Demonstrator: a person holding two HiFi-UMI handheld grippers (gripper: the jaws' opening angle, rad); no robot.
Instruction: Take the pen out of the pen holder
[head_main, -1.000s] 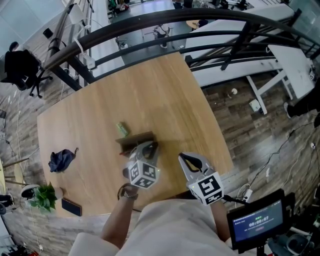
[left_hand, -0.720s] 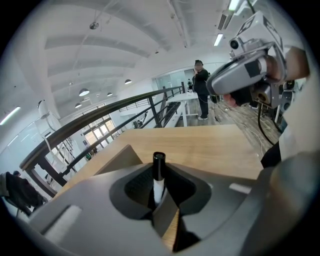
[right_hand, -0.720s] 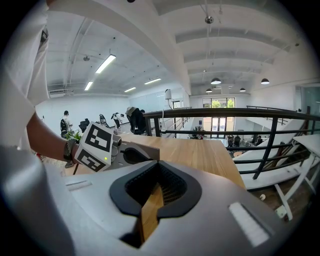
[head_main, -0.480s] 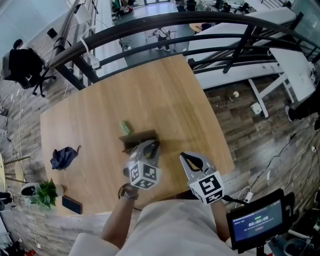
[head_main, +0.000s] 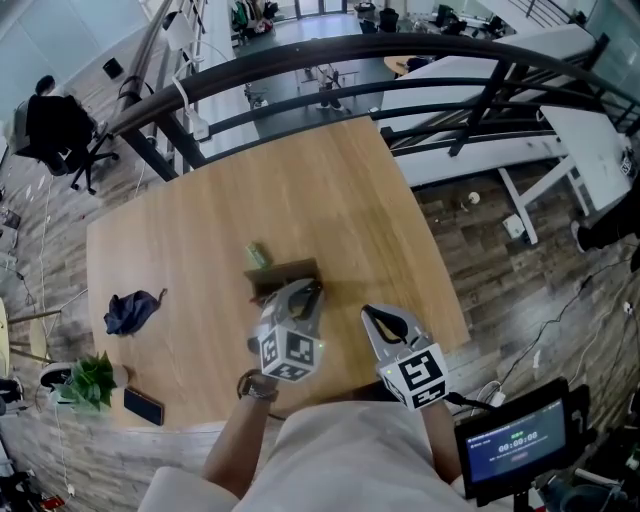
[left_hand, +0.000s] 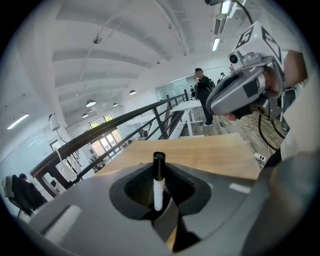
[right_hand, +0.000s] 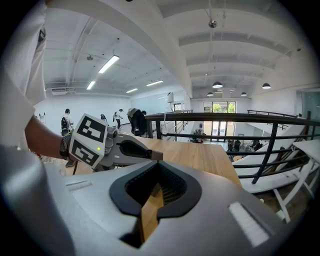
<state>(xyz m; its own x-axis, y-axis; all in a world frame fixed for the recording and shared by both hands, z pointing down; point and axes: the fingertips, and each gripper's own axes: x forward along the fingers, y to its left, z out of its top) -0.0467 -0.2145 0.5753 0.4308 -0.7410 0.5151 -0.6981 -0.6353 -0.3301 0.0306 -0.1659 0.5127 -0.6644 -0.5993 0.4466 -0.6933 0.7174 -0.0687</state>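
Over wooden table (head_main: 200, 240) by railing (head_main: 330, 46), left gripper (head_main: 303, 292) pinching pen (left_hand: 158, 185), right gripper (head_main: 385, 318) jaws apart

Left gripper (head_main: 303, 292) & right gripper (head_main: 384, 318): grey moulded shells, black-lined jaws. Each has a white cube (head_main: 287, 352) w/ black square markers. There's a small green LED (right_hand: 98, 149) on the left one. Person: pale beige top (head_main: 350, 455), dark band (head_main: 256, 386) on left wrist.

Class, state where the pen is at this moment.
Left gripper view: the pen stands upright, gripped in the left gripper, which the head view shows at the pen holder.
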